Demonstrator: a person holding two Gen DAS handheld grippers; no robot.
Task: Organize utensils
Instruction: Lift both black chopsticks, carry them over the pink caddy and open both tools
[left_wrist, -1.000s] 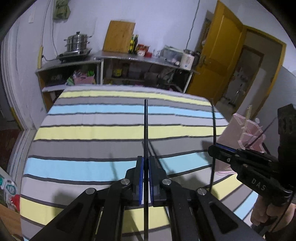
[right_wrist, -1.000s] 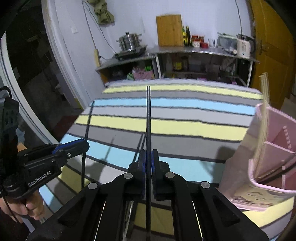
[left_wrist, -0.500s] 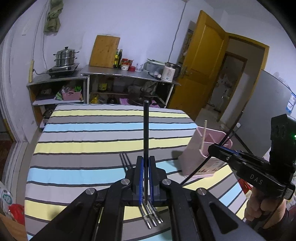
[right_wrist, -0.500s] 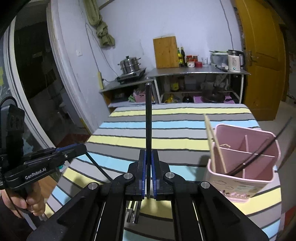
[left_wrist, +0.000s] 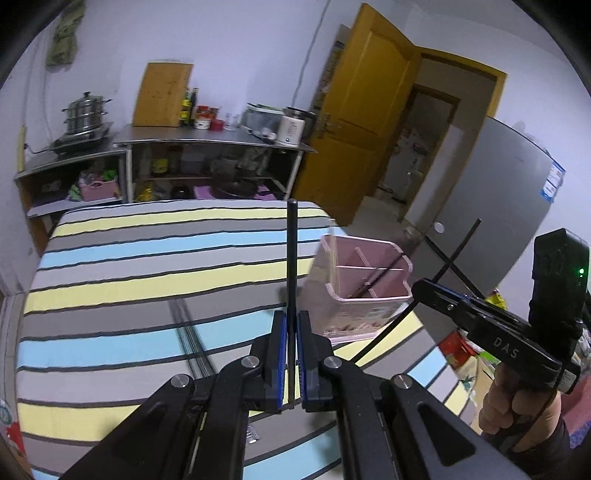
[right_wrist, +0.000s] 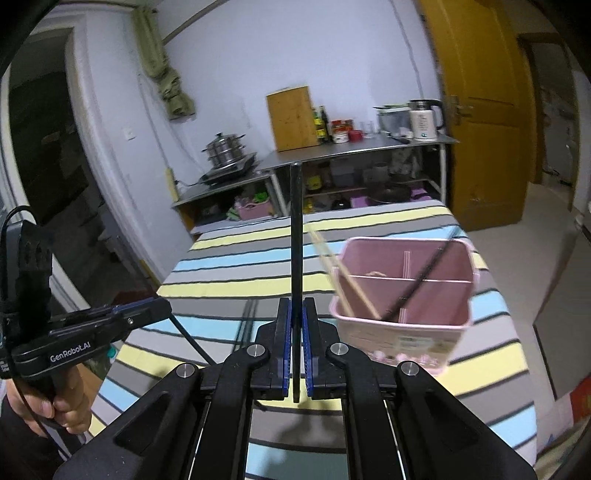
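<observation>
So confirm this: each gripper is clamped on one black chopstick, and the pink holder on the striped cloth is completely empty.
Not empty. The right wrist view shows the pink holder already containing a black chopstick and wooden chopsticks. The rest stands: left gripper and right gripper each clamp one black chopstick, over the striped cloth.

**Striped table + items on it**

Table (left_wrist: 110, 280) w/ yellow/blue/grey striped cloth. Pink divided utensil holder (left_wrist: 360, 295) stands at right edge. Thin metal chopsticks (left_wrist: 192, 339) lie approx center-near, apart from holder; partly blurred.
</observation>
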